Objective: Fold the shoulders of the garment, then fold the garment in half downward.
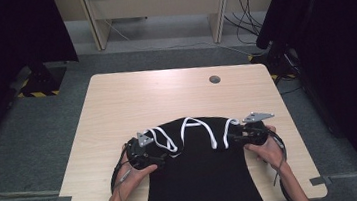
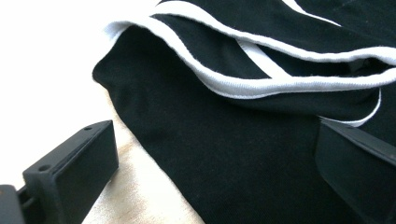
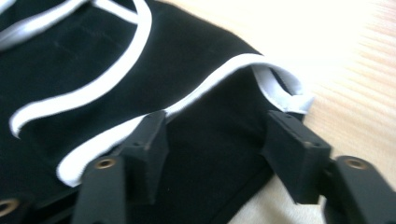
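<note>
Black top [image 1: 199, 173] with white trim [image 1: 187, 123], soft, light and floppy on the worktop [image 1: 117, 107], is best pinched at its far corners, where left tongs [image 2: 215, 163] and right tongs [image 3: 215, 144] gape released.

Dim high view; gripper views overexposed, blurry.

A black garment [image 1: 199, 173] with white-trimmed edges [image 1: 187, 125] lies flat on the near middle of the table, its lower part hanging over the near edge. Its trimmed straps (loosely looped and rumpled) sit at the far end.
</note>
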`<state>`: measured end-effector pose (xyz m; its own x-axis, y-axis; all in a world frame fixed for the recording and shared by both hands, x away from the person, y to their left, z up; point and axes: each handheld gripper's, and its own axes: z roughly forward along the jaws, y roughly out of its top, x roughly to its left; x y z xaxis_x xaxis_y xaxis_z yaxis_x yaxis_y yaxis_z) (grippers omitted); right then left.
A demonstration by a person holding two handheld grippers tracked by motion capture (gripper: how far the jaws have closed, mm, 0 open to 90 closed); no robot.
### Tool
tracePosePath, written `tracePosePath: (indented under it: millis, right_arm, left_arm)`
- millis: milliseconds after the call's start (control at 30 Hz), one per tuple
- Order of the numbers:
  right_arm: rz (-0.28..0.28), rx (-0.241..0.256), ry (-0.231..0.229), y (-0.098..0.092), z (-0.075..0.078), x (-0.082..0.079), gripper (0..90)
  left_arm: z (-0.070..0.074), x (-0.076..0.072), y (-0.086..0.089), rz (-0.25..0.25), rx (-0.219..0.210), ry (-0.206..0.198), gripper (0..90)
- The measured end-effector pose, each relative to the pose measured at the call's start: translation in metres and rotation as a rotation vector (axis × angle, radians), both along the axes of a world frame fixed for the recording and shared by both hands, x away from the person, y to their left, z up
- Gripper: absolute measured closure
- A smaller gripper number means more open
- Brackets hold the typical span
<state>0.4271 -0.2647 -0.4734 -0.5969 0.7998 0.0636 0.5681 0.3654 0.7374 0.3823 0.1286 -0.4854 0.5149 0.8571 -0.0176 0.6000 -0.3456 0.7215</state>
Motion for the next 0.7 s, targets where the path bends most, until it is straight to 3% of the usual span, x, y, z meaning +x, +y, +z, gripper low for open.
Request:
tracePosePath:
  millis: [300,700]
  right_arm:
    - [-0.059,0.068,-0.024,-0.016,0.003,-0.016,28.1]
    - [-0.044,0.066,-0.026,-0.015,0.007,-0.018,25.5]
  left_arm:
    - [0.000,0.000,0.000,0.000,0.000,0.000,0.0]
    - [0.000,0.000,0.000,-0.008,-0.001,0.002,0.0]
